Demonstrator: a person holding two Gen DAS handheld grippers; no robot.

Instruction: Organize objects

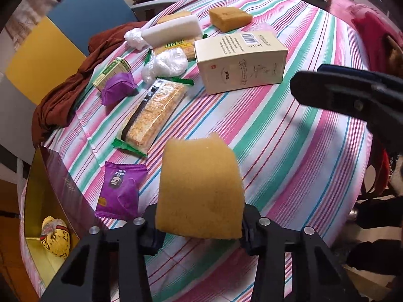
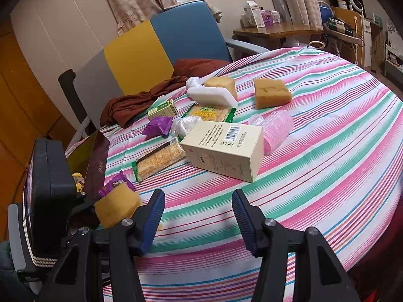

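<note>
My left gripper (image 1: 199,231) is shut on a yellow sponge (image 1: 199,188) and holds it above the striped tablecloth (image 1: 289,163); the sponge also shows in the right wrist view (image 2: 117,207). My right gripper (image 2: 199,216) is open and empty over the table's near edge. A dark red box with a gold inside (image 1: 54,193) stands at the left edge and holds a yellow wrapped item (image 1: 55,236). A purple snack packet (image 1: 119,191) lies beside it. A cracker pack (image 1: 153,115) and a cream carton (image 1: 241,63) lie further in.
Further back lie another yellow sponge (image 1: 229,17), a white foam block (image 1: 173,32), a second cracker pack (image 2: 209,112), a green box (image 1: 110,71), a purple pouch (image 1: 118,88), plastic bags (image 1: 166,63) and clear cups (image 2: 274,128). A brown cloth (image 1: 70,85) hangs off the left edge by a chair (image 2: 161,50).
</note>
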